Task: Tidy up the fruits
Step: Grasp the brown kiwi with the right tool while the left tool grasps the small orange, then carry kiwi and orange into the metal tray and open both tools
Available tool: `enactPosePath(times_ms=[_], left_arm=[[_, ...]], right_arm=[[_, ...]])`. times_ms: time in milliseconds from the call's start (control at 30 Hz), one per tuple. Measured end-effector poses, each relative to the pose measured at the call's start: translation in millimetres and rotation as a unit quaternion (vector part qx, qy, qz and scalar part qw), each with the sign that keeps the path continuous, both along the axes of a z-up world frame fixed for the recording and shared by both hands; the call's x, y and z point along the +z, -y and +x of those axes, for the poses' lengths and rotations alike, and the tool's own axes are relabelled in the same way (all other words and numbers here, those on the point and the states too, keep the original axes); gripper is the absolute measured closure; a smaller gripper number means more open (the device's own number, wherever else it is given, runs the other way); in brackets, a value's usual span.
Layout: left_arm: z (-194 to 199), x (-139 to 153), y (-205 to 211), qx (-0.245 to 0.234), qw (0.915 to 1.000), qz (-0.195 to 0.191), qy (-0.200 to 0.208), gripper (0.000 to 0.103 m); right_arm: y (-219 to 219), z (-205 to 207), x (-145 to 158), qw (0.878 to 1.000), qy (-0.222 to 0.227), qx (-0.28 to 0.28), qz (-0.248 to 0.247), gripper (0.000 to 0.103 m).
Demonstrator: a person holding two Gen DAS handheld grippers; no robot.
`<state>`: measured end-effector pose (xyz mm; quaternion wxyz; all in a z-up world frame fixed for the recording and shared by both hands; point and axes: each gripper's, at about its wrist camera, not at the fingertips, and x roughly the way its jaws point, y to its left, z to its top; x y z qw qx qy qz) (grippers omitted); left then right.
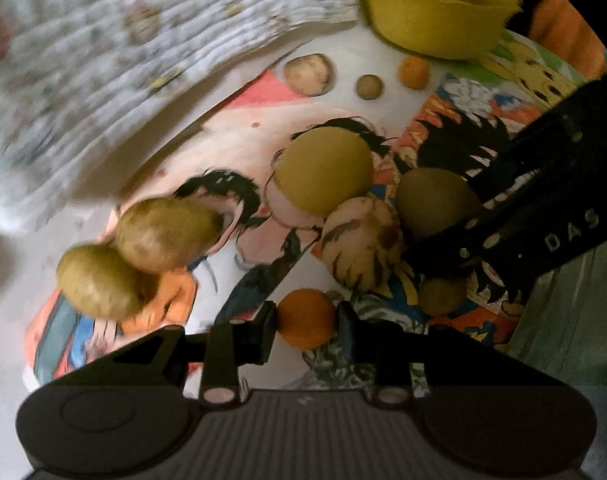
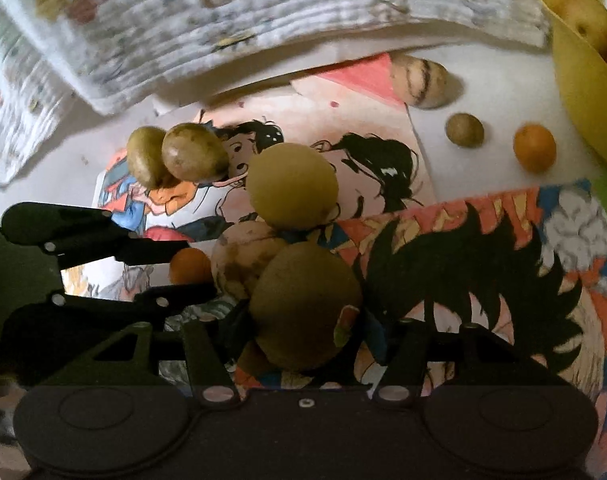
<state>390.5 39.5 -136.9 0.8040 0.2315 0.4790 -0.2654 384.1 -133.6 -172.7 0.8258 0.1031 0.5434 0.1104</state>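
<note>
Left hand-held gripper (image 1: pixel 306 320) clamps small round orange fruit (image 1: pixel 306 319); right hand-held gripper (image 2: pixel 303 324) grips brown-green round fruit (image 2: pixel 303 308) — I judge pick-up step; next, lift both to yellow bowl (image 1: pixel 435 24).

yellow bowl (image 2: pixel 575 92) cut off, quilt (image 1: pixel 143 40) blurred

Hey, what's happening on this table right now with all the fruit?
A person is sorting fruit with two handheld grippers. The left tool is shut on a small orange, and the right tool has a brown-green fruit between its fingers, seemingly gripped. Both fruits sit low over the cartoon-print cloth. More fruit lies loose on it, and the yellow bowl at the far side already holds a few pieces.
</note>
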Motion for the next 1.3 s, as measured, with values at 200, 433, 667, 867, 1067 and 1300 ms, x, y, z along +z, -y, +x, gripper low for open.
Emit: enactPosePath(times_ms=[200,433,667,867,1067,1300], left_arm=[[-0.6,4.3,-20.9,0.110,0.9910,-0.068,-0.035,0.068],[-15.7,10.2,-30.4,0.191,0.9705,-0.137,-0.055,0.068],[-57.9,27.0,-31.2,0.254,0.9498,-0.175,-0.053,0.068],[-100.6,35.3,-29.7,0.295,0.9359,-0.188,-0.044,0.068],[-141.5,38.1,-27.4,0.313,0.9299,-0.188,-0.044,0.068],[-178.1,33.8,-16.7,0.321,0.9278,-0.175,-0.073,0.068]], right_arm=[[2.1,-8.8,3.0,1.000,0.014,0.009,-0.006,0.045],[11.4,-32.0,12.8,0.999,0.037,0.009,-0.001,0.045],[15.7,-66.9,31.7,0.997,0.060,0.046,0.007,0.045],[14.6,-103.3,42.9,0.993,0.068,0.097,0.006,0.045],[9.9,-137.5,48.1,0.987,0.061,0.150,0.004,0.045],[-1.5,-174.2,45.1,0.970,0.058,0.231,-0.047,0.045]])
